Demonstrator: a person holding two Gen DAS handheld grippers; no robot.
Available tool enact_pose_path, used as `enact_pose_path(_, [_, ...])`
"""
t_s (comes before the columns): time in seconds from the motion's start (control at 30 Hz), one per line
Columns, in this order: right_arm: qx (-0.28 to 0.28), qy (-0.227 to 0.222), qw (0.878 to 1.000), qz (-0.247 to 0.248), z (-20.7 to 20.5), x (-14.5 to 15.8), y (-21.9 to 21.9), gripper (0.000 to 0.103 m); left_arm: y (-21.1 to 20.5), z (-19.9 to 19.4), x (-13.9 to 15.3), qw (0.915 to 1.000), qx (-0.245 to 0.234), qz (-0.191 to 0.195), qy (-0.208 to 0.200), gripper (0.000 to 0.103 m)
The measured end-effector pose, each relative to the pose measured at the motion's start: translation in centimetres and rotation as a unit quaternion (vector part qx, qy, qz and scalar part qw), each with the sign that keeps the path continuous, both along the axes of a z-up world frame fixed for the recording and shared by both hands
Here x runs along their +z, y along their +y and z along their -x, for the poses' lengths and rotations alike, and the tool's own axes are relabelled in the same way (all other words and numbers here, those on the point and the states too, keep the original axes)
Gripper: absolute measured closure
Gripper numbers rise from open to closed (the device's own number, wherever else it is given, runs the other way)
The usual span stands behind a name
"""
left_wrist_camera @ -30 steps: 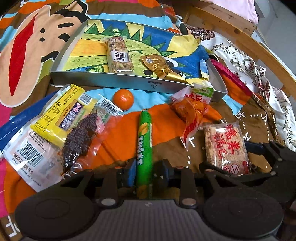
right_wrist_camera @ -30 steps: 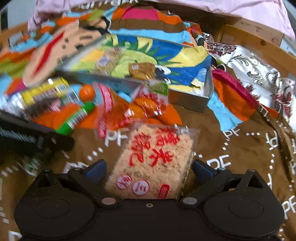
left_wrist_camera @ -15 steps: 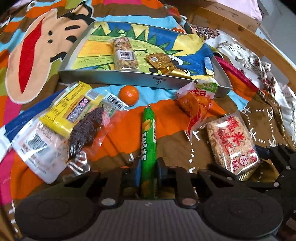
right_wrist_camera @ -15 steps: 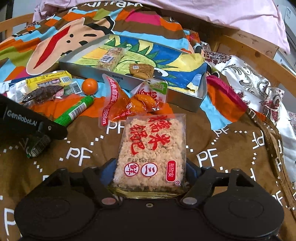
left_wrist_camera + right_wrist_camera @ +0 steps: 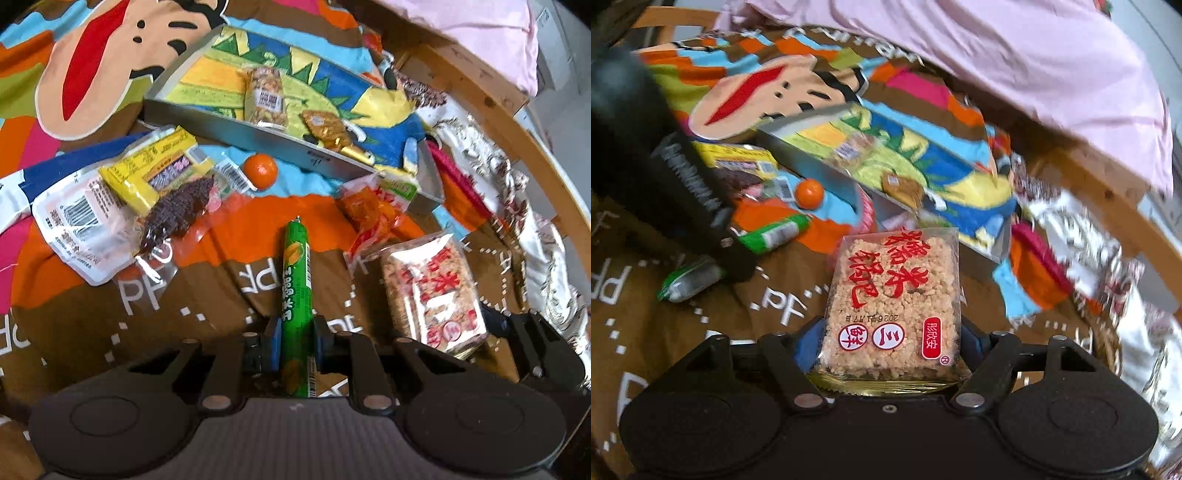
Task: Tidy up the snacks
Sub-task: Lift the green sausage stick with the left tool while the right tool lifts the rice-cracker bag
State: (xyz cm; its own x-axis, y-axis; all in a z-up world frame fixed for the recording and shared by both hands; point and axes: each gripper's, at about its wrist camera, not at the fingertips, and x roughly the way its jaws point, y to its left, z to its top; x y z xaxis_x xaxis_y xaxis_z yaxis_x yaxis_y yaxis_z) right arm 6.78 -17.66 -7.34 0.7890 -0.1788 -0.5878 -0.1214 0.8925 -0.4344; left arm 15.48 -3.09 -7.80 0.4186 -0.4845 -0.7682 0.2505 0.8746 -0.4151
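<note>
Left gripper [image 5: 295, 341] clamped tight on green sausage stick [image 5: 296, 280]; right gripper [image 5: 886, 341], just narrowed, pinching rice cracker pack [image 5: 894, 299] by its edges. Both lifted off the bed, presumably bound for the tray [image 5: 236, 129].

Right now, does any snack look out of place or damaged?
Nothing looks damaged or spilled. Only two packets lie in the tray; the orange and several packs are loose on the blanket. The left gripper holds the green stick, the right gripper the rice cake.
</note>
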Motion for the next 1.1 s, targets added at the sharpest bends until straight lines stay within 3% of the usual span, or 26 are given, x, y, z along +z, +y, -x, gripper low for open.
enact_pose_path(0.17, [0.032, -0.032, 0.999, 0.025, 0.5, 0.3, 1.1, 0.028, 0.3, 0.1, 1.0, 0.9996, 0.006, 0.023, -0.018, 0.084])
enact_pose_path(0.5, [0.02, -0.036, 0.999, 0.004, 0.3, 0.5, 0.9, 0.028, 0.3, -0.3, 0.2, 0.9998, 0.011, 0.016, -0.005, 0.084])
enact_pose_path(0.83, [0.016, -0.068, 0.997, -0.013, 0.6, 1.7, 0.6, 0.028, 1.2, 0.1, 2.2, 0.9941, 0.021, 0.08, -0.069, 0.084])
enact_pose_path(1.1, [0.036, -0.105, 0.993, -0.024, -1.3, 5.0, -1.3, 0.028, 2.0, -0.4, 3.6, 0.9835, 0.045, 0.118, -0.129, 0.084])
